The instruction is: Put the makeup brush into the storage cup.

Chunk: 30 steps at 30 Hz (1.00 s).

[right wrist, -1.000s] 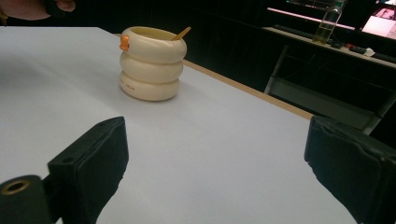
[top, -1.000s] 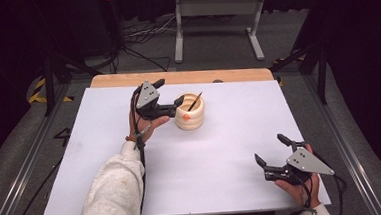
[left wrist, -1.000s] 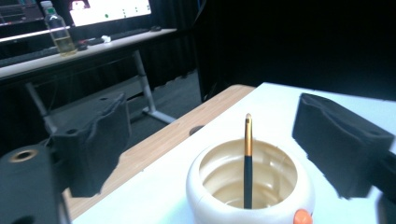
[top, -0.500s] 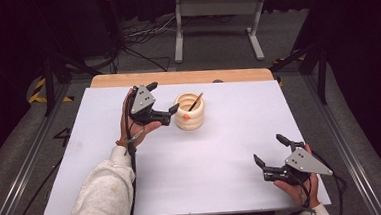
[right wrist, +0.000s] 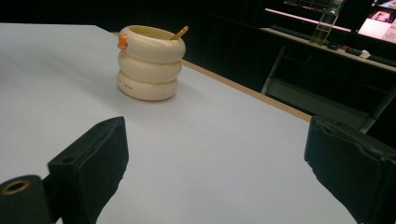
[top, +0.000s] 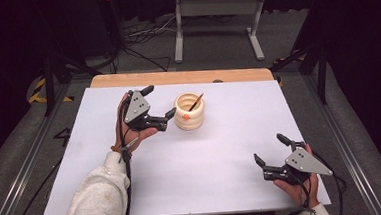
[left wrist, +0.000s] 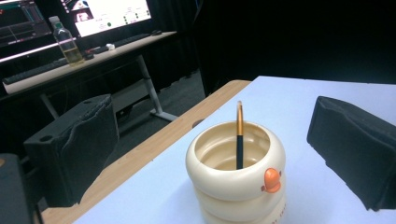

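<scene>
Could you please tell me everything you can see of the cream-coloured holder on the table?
The cream holder is a small round pot shaped like three stacked rings, glossy like plastic or ceramic, with an orange beak-like knob on its top ring. It stands upright on the white table, near the far edge. A dark pen with a golden upper end leans inside. The open left gripper is beside it, apart.
</scene>
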{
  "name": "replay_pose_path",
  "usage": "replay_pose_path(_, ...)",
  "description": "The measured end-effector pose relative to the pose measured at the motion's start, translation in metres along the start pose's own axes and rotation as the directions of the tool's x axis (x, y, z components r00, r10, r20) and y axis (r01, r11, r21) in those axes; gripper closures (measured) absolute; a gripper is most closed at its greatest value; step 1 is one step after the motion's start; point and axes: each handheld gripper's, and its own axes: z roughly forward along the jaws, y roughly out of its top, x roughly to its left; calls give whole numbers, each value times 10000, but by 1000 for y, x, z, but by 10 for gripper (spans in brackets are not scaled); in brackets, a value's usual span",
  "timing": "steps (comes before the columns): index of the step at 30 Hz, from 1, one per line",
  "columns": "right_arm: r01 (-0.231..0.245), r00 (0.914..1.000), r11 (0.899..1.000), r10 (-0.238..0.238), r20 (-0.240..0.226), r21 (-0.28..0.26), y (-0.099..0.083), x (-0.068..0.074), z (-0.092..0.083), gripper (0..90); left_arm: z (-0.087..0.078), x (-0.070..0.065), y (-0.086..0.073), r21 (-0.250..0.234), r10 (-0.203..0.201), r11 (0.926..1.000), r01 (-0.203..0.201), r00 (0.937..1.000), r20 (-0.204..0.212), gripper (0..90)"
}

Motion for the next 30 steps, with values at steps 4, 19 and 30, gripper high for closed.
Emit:
replay_pose_path(4,3,10000,10000,-3,-13,24,0,1,0,69,-6,1,-1,-10,22,10000,-22,10000,-20,29)
replay_pose_path(19,16,10000,10000,-16,-19,73,0,1,1,70,-25,-4,1,-53,505,9987,-505,9987,-31,39)
replay_pose_path(30,1,10000,10000,-1,-1,42,0,1,0,70,-39,-8,-5,45,753,9972,-753,9972,-33,48)
